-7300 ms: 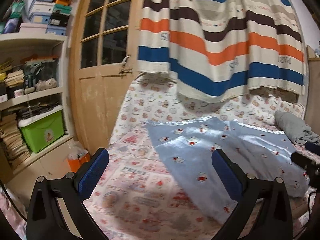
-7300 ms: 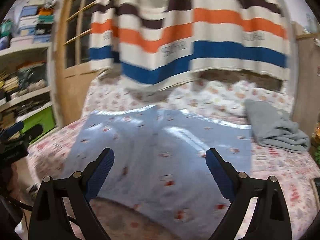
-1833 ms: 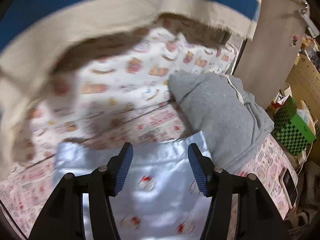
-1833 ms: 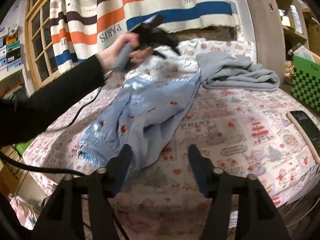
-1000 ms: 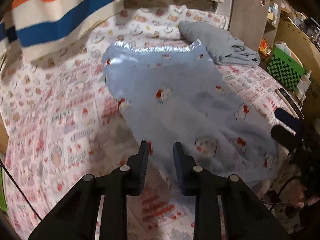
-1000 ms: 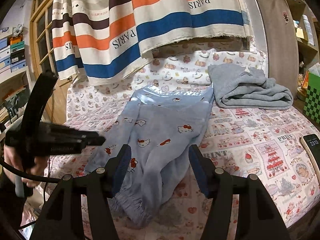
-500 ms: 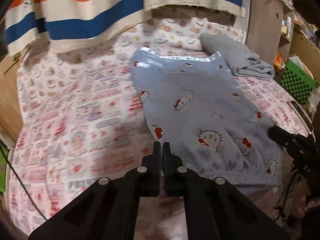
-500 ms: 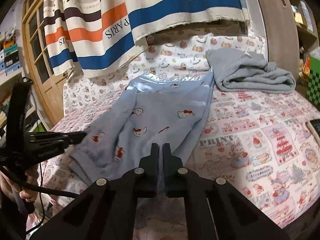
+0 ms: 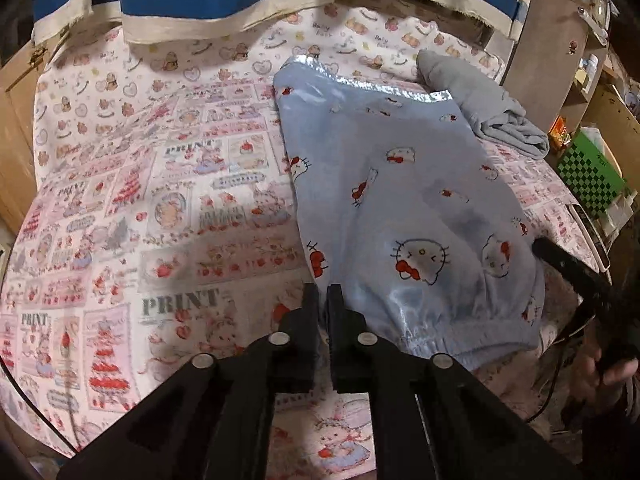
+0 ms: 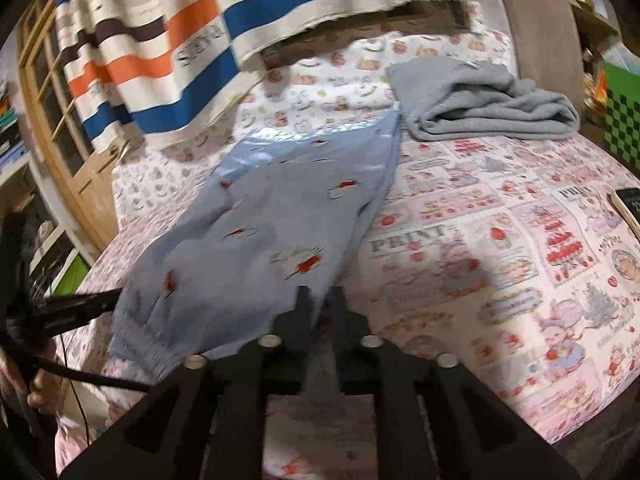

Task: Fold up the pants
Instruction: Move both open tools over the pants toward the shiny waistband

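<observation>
Both grippers have closed since a second ago, when their fingers stood apart over the bed. Now the left gripper (image 9: 323, 294) has its fingers pressed nearly together at the left corner of the pants' (image 9: 400, 200) near hem; whether cloth is pinched there cannot be told. The right gripper (image 10: 320, 296) is likewise drawn shut, at the hem's right corner, with pale blue cloth running in between its fingers. The pants, light blue with a cartoon-cat print, lie folded lengthwise, leg on leg, across the middle of the patterned bedsheet (image 9: 160, 220), shiny waistband toward the far edge and gathered cuffs at the near edge. A grey garment (image 10: 480, 100) lies beside the waistband at the bed's far right corner, under the striped curtain (image 10: 180, 40).
</observation>
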`<state>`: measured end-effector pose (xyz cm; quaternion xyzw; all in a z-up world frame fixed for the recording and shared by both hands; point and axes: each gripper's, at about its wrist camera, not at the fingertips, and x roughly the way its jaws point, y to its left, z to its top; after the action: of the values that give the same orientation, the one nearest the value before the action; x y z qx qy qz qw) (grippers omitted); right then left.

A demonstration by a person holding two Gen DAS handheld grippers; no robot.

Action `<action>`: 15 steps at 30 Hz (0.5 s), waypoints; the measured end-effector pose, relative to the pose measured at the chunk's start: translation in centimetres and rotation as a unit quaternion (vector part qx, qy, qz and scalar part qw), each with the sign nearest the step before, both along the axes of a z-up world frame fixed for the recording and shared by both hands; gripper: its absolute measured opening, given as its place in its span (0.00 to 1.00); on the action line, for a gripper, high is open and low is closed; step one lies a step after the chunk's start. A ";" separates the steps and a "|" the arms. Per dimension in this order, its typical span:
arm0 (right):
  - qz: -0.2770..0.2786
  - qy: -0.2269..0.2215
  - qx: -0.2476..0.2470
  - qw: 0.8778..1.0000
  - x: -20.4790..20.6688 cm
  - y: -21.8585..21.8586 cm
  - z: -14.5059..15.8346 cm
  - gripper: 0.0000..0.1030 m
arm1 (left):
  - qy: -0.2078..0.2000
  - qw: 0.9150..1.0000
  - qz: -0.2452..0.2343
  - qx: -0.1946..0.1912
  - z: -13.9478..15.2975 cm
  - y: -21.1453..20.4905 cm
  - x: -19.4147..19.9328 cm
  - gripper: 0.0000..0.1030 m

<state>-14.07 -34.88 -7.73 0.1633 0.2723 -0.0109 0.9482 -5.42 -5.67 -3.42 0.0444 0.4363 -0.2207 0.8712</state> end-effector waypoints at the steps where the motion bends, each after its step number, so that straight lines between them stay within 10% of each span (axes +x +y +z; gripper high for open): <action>1: -0.010 -0.005 0.004 1.000 0.2 -0.7 0.3 0.34 | -0.004 1.000 0.000 -0.003 0.3 0.1 0.1 0.07; 6: -0.021 -0.030 -0.011 0.999 1.7 -2.5 2.9 0.53 | -0.037 0.999 0.004 -0.015 2.5 0.3 1.0 0.43; 15: -0.001 -0.013 -0.038 0.999 8.3 -5.2 5.8 0.54 | -0.074 0.997 0.005 -0.001 4.4 -0.6 5.8 0.54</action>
<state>-5.76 -40.06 -1.96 0.1271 0.2589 -0.0199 0.9573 0.39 -6.29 0.98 0.0575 0.3707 -0.2128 0.9022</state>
